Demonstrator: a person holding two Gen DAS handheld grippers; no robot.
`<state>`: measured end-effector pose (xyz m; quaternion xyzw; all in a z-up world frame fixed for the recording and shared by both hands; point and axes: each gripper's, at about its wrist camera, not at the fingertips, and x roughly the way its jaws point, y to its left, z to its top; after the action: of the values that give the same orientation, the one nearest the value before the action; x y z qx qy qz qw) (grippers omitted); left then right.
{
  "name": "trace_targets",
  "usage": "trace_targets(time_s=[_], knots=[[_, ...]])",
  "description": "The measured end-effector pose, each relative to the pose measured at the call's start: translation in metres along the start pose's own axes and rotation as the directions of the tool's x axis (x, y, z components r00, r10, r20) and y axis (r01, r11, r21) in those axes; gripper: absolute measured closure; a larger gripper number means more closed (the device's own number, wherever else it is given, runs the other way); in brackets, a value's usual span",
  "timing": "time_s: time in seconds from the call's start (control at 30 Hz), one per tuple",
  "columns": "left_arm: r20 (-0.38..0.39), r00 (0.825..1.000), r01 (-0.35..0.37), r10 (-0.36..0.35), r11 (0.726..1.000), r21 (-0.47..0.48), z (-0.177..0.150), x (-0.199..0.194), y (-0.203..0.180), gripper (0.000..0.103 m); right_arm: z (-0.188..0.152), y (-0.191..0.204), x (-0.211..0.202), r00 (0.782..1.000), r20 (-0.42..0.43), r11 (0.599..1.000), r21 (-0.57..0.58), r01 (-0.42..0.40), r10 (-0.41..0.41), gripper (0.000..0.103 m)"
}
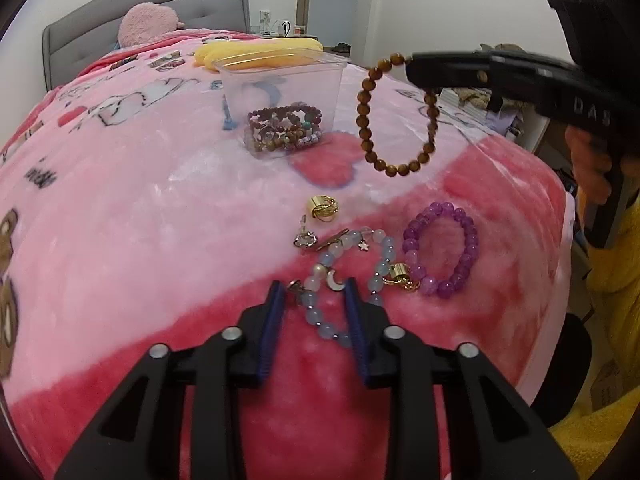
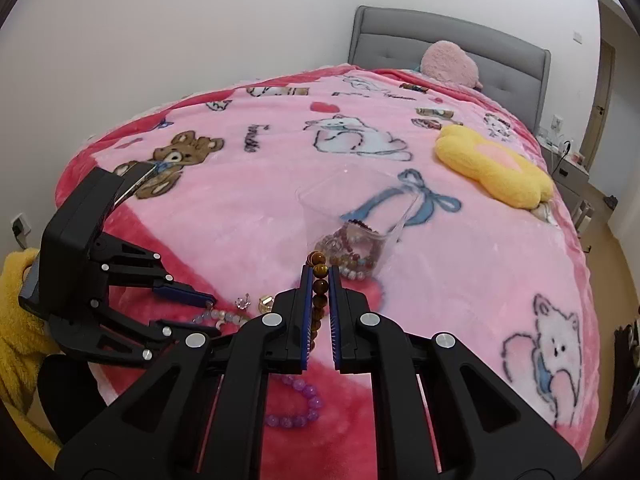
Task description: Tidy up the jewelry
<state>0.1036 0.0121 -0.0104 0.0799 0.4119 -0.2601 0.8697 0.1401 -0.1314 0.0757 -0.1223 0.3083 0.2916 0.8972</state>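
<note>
My right gripper (image 2: 320, 276) is shut on a brown bead bracelet (image 1: 394, 120), which hangs in the air to the right of a clear plastic box (image 1: 280, 96) holding several bracelets. The right gripper also shows in the left wrist view (image 1: 416, 70). My left gripper (image 1: 314, 292) is open and low over the blanket, its fingers on either side of a pale blue bead bracelet (image 1: 352, 264) with moon and star charms. A purple bead bracelet (image 1: 440, 248), a gold ring (image 1: 322, 208), a gold clasp piece (image 1: 402, 276) and small silver charms (image 1: 306, 238) lie close by.
Everything lies on a bed under a pink cartoon blanket (image 2: 240, 208). A yellow flower cushion (image 2: 496, 168) and a pink plush (image 2: 450, 60) lie toward the grey headboard (image 2: 448, 36). The bed edge drops to the floor at the right (image 2: 624, 248).
</note>
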Motion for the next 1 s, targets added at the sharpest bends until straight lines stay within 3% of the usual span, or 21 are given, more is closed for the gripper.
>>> trace_targets(time_s=[0.1, 0.3, 0.5, 0.83, 1.0], knots=[[0.033, 0.999, 0.005, -0.004, 1.0, -0.014, -0.003, -0.002, 0.0, 0.094, -0.006, -0.002, 0.001, 1.0, 0.009, 1.0, 0.017, -0.02, 0.019, 0.095], [0.102, 0.994, 0.027, -0.024, 0.999, -0.031, -0.006, -0.012, -0.002, 0.094, -0.014, -0.007, 0.0, 0.995, 0.061, 0.995, 0.065, -0.08, 0.076, 0.095], [0.184, 0.982, 0.04, -0.035, 0.999, -0.022, 0.003, -0.037, -0.008, 0.094, -0.012, -0.009, -0.005, 0.993, 0.09, 0.993, 0.077, -0.087, 0.08, 0.095], [0.346, 0.937, 0.044, -0.045, 0.999, 0.01, 0.049, -0.082, -0.015, 0.094, 0.012, -0.011, -0.017, 0.99, 0.136, 0.997, 0.057, -0.058, 0.05, 0.095], [0.391, 0.919, 0.054, -0.052, 0.999, 0.007, 0.076, -0.091, -0.012, 0.094, 0.027, -0.016, -0.019, 0.988, 0.152, 0.998, 0.049, -0.038, 0.03, 0.095]])
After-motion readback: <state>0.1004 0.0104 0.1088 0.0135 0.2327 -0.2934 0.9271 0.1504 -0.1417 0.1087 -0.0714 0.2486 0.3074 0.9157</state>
